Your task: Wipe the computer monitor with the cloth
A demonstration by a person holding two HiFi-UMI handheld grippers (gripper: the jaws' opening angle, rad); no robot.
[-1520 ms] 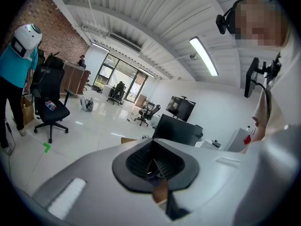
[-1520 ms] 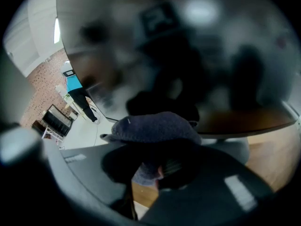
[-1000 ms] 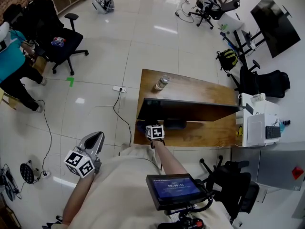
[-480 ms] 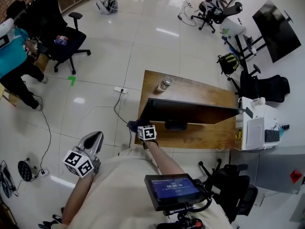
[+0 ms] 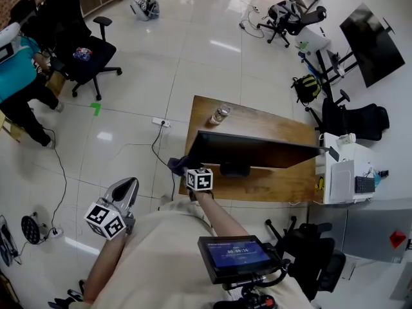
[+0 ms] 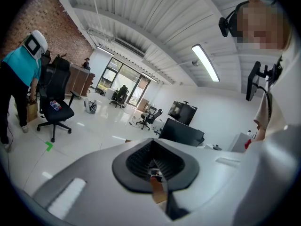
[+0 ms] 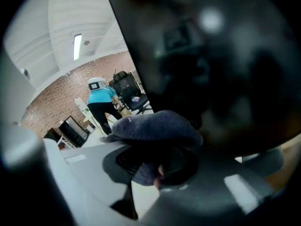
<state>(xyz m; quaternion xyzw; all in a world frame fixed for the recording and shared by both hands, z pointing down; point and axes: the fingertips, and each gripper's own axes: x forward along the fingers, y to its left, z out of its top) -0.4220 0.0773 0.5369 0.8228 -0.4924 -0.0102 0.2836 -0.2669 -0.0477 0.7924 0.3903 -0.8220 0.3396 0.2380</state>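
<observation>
The black computer monitor [image 5: 257, 150] stands on a wooden desk [image 5: 264, 124]; its dark screen [image 7: 211, 55] fills much of the right gripper view. My right gripper [image 5: 188, 170] is at the monitor's lower left corner, shut on a dark blue-grey cloth [image 5: 177, 164]. In the right gripper view, the cloth [image 7: 157, 128] is bunched over the jaws and lies against the screen. My left gripper [image 5: 127, 188] hangs low at my left side, well away from the desk, shut with nothing in it. The left gripper view shows the monitor [image 6: 181, 132] far off.
A water bottle [image 5: 219, 114] stands on the desk's far left corner. A power strip with a cable [image 5: 161, 121] lies on the floor left of the desk. A white cabinet [image 5: 344, 172] adjoins the desk's right end. A person in teal [image 5: 16, 76] and office chairs [image 5: 87, 53] are at far left.
My right gripper has slid left along the bottom of the screen with the cloth, reaching the monitor's left corner. The left gripper has stayed put.
</observation>
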